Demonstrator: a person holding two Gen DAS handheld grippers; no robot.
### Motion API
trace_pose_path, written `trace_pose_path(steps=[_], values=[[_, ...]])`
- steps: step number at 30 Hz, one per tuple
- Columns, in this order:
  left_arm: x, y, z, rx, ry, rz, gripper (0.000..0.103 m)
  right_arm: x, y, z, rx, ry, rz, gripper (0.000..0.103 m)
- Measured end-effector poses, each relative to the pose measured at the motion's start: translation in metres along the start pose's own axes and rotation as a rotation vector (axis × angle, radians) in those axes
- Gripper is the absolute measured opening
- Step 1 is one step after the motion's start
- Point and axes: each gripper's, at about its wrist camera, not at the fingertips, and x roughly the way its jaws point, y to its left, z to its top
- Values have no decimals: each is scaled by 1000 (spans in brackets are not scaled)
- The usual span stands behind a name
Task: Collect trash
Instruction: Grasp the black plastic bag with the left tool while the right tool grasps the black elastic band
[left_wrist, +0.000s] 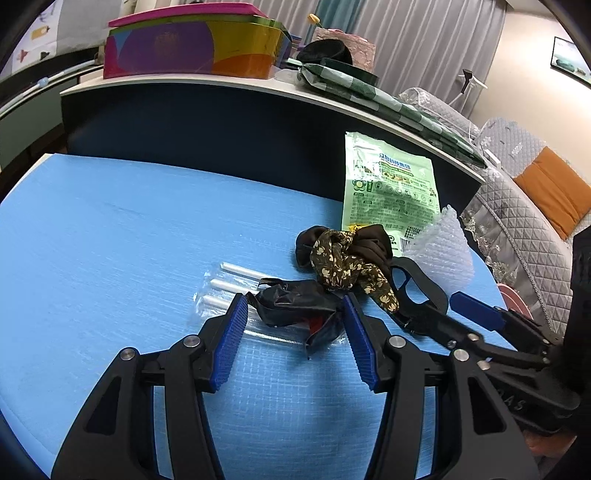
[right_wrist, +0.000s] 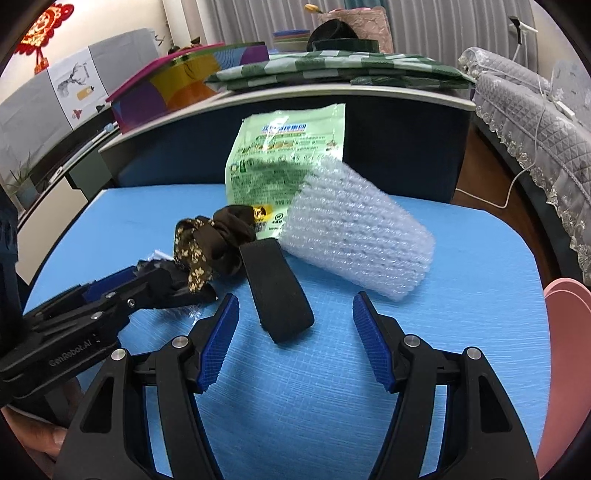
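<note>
Left gripper (left_wrist: 295, 314), jaws wide around a crumpled black bag (left_wrist: 295, 304); closing may also snag the clear straw sleeve (left_wrist: 221, 291) beneath.

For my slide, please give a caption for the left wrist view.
Open left tongs straddle a crumpled black wrapper on the blue mat.

A blue foam-topped table (right_wrist: 480, 240) sits in front of a dark navy panel capped by a pale curved shelf (left_wrist: 221, 83). On the shelf lie a multicoloured box with a magenta lid (left_wrist: 192, 44) and a folded green-and-white checked cloth (right_wrist: 332, 68). Grey pleated curtains (left_wrist: 424, 37) hang behind. A grey quilted, lace-trimmed sofa cover (right_wrist: 535, 122) carries an orange cushion (left_wrist: 554, 188). A red knot ornament (right_wrist: 40, 33) hangs on the cream wall.
</note>
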Motion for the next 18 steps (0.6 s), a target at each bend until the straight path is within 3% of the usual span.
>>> trace_pose_path(steps=[6, 18], values=[[1, -1, 0, 3, 0, -2, 45, 3, 4, -2, -30, 23, -4, 27], [-19, -7, 4, 35, -49, 43, 43, -27, 0, 2, -21, -31, -5, 25]])
